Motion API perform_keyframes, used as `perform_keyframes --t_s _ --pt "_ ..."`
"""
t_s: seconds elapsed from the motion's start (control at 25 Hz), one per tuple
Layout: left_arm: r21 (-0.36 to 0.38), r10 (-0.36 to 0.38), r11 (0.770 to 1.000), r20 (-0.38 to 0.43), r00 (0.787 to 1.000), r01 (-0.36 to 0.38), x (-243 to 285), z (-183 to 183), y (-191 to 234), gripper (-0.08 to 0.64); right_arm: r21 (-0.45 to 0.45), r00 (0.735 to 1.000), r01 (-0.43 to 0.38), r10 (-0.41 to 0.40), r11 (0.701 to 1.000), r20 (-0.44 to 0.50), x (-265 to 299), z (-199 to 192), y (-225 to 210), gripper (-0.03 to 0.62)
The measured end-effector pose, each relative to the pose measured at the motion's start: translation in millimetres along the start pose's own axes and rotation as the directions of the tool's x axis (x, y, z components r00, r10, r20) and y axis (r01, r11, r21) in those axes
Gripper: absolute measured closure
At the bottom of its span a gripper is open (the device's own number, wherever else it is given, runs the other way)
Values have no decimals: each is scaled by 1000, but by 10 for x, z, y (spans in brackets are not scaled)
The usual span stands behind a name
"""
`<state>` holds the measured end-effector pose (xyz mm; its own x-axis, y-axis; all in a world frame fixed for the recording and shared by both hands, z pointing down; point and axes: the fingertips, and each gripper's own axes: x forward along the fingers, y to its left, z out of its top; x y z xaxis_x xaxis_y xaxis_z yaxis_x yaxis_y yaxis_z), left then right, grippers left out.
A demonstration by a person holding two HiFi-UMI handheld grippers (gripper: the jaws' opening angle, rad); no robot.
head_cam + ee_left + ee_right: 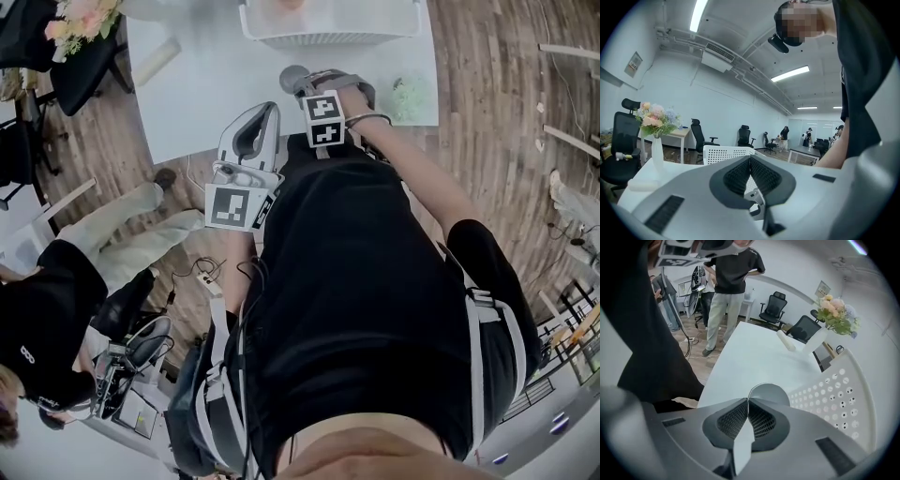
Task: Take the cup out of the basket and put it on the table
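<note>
**Tech:** Head view, report.

**Inspector:** The table occupies the 12 o'clock sector. The basket stands at its far edge, at 12 o'clock. The right gripper sits just below the basket. The cup is at its tip and shows as a grey disc over the table top, outside the basket. Contact between the cup and the table cannot be determined. The left gripper lies at 7 o'clock from the cup, over the near table edge and apart from the cup. A green item lies at 1 o'clock and a roll at 10 o'clock.

**Tech:** Left gripper view.

**Inspector:** The left gripper has its pads pressed together at the tips, with nothing between them. The basket stands just beyond the tips, toward 10 o'clock. The vase with flowers stands on the table at 9 o'clock.

**Tech:** Right gripper view.

**Inspector:** The right gripper is clenched on the cup. The thin wall of the cup runs between the pads, and its rounded body shows just past the tips at 1 o'clock. The perforated wall of the basket is at 3 o'clock, beside the cup. The table extends toward 12 o'clock. The roll and the flowers are at 1 o'clock. A person stands at 11 o'clock.
</note>
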<state>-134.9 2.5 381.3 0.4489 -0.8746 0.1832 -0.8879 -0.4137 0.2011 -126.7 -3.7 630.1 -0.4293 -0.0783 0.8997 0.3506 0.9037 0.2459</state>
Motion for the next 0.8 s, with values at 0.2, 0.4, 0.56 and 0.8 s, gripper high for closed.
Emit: perform_keyframes --t_s 0.2,0.4,0.56,0.8 --pt "5 -4 1000 -3 1000 4 19 3 35 538 5 998 -55 55 998 -27 159 -20 45 568" --pt "6 -7 1000 -3 1000 7 21 13 45 538 43 998 -63 63 997 -9 192 -18 45 568" --pt "6 -7 1000 -4 1000 7 20 11 39 538 42 998 -58 58 997 -8 167 -34 65 566" --pt "17 -16 1000 -14 1000 16 20 7 38 538 132 998 -25 16 991 67 -42 20 1 566"
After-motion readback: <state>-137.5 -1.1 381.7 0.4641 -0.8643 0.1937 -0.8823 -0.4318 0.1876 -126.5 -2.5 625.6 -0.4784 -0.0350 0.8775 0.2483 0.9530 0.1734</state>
